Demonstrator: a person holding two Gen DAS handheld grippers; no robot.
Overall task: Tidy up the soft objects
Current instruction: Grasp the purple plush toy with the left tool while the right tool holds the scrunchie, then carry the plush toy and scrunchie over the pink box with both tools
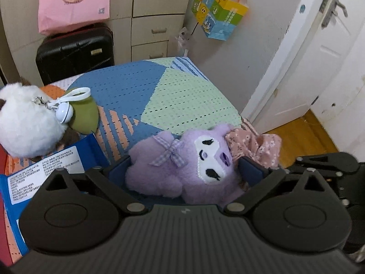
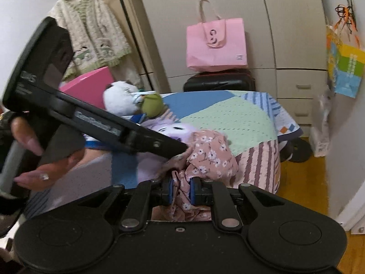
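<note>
A purple plush toy [image 1: 182, 173] with a white face and a checked bow lies on the patchwork cover [image 1: 182, 91], between the wide-apart blue pads of my left gripper [image 1: 184, 169], which stands open. To its right lies a pink floral cloth [image 1: 257, 143]. In the right wrist view my right gripper [image 2: 181, 189] is shut on that floral cloth [image 2: 209, 153], which bunches up between its pads. The purple plush [image 2: 175, 129] shows just behind one black finger [image 2: 159, 145] of the left gripper. A white fluffy plush [image 1: 25, 123] and a green plush [image 1: 85, 114] sit at the far left.
A blue printed package [image 1: 34, 178] lies at the left under the white plush. Behind the covered surface stand a black suitcase [image 1: 75, 52], a pink bag [image 1: 73, 2] and drawers. A white door [image 1: 319, 57] and wooden floor are on the right. A pink box [image 2: 91, 84] stands behind the plush toys.
</note>
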